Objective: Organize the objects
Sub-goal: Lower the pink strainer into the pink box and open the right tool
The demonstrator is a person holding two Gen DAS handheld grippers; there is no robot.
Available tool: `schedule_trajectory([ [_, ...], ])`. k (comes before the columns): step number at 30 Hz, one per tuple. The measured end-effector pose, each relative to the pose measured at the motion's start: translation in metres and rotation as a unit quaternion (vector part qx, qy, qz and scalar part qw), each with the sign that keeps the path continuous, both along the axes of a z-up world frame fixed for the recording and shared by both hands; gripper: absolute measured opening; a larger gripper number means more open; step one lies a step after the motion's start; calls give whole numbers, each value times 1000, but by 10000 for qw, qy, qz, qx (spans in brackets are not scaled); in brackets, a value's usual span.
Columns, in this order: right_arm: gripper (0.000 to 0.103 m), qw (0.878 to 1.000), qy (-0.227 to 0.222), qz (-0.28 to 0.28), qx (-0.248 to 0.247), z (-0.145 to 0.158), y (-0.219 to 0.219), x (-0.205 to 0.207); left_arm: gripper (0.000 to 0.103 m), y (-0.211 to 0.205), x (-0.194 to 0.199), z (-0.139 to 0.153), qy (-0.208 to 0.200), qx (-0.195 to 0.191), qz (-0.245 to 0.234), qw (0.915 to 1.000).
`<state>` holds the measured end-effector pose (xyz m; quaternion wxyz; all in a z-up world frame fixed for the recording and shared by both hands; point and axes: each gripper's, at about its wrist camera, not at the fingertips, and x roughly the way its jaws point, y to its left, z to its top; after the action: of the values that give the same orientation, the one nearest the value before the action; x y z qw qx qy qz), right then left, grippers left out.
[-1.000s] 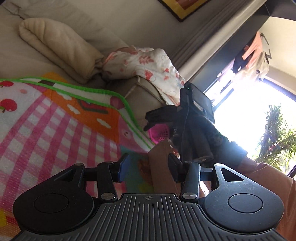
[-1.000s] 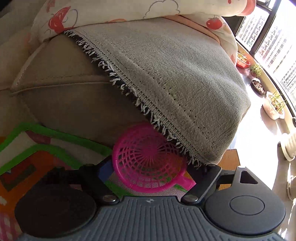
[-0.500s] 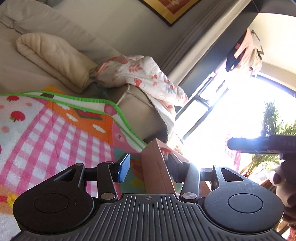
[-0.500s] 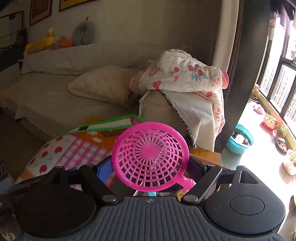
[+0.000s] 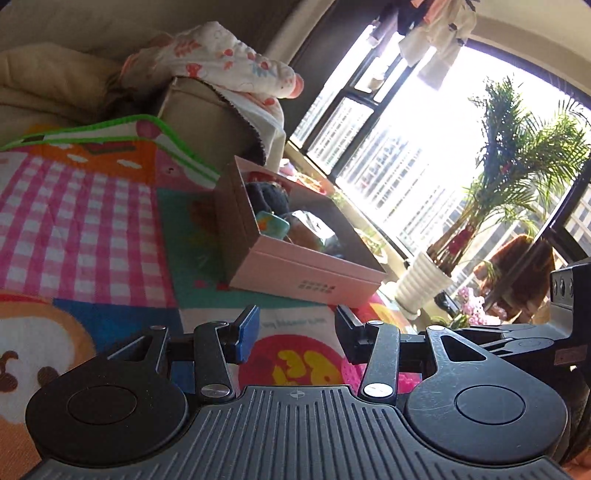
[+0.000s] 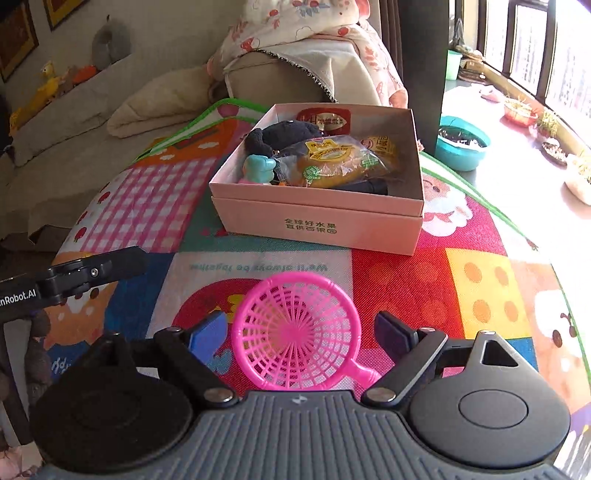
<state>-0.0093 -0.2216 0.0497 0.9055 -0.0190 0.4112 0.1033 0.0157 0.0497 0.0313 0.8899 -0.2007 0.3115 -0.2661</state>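
A pink plastic sieve (image 6: 295, 332) sits between the fingers of my right gripper (image 6: 299, 326), low over the colourful play mat (image 6: 480, 280). The jaws are opening, and a gap shows on each side between the pads and the sieve's rim. Ahead stands an open pink box (image 6: 317, 221) holding a packaged bread (image 6: 332, 162), a black plush (image 6: 280, 134), a teal figure (image 6: 260, 168) and a red packet (image 6: 323, 120). My left gripper (image 5: 295, 328) is open with nothing in it and faces the box (image 5: 295, 266) from the left. It also shows as a black bar (image 6: 74, 277) in the right wrist view.
A beige sofa (image 6: 74, 110) with a folded cream blanket (image 6: 155, 99) and a floral quilt (image 6: 314, 33) lies behind the mat. To the right are a teal bowl (image 6: 461, 142), small pots on the window sill (image 6: 517, 110), and a palm in a white pot (image 5: 421, 284).
My right gripper has swung from the sofa's side to over the mat in front of the box, carrying the sieve, and its jaws have widened. The left view has turned toward the window.
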Motion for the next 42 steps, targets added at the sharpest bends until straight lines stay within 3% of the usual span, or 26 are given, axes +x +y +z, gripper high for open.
schedule_trajectory([
  [4,89,9961,-288,416,-717,-15,14,-23,49,-3,7,-6,191,12,66,9998],
  [6,87,9874,-557,663,-1323,-29,32,-35,49,-7,9,-8,246,47,39,9997],
  [8,74,9754,-787,936,-1834,-43,49,-44,49,-12,10,-8,271,115,-14,9996],
  [11,55,9658,-845,1261,-2101,-57,65,-48,49,-14,9,-8,273,165,-44,9995],
  [13,54,9594,-1005,1316,-2283,-59,69,-49,49,-13,8,-7,268,182,1,9995],
  [15,43,9610,-971,1219,-2286,-59,68,-43,49,-12,8,-6,273,194,58,9994],
  [17,19,9661,-806,1114,-2187,-60,64,-33,49,-11,8,-5,260,200,82,9994],
  [18,16,9687,-745,1053,-2119,-59,62,-28,49,-11,8,-4,253,199,83,9994],
  [21,12,9772,-730,931,-1761,-46,53,-23,49,-10,7,-3,241,207,85,9995],
  [25,6,9937,-583,734,-609,-3,28,-9,49,-10,8,-4,267,199,104,9994],
  [28,6,9963,-609,469,397,34,6,11,49,-12,9,-6,304,138,86,9994],
  [32,6,9873,-872,323,1291,70,-3,51,49,-14,11,-10,358,117,10,9993],
  [36,6,9742,-840,141,2092,89,-4,114,49,-14,11,-11,360,118,-20,9993],
  [42,6,9539,-652,-253,2918,73,-2,199,49,0,14,-11,353,66,171,9992],
])
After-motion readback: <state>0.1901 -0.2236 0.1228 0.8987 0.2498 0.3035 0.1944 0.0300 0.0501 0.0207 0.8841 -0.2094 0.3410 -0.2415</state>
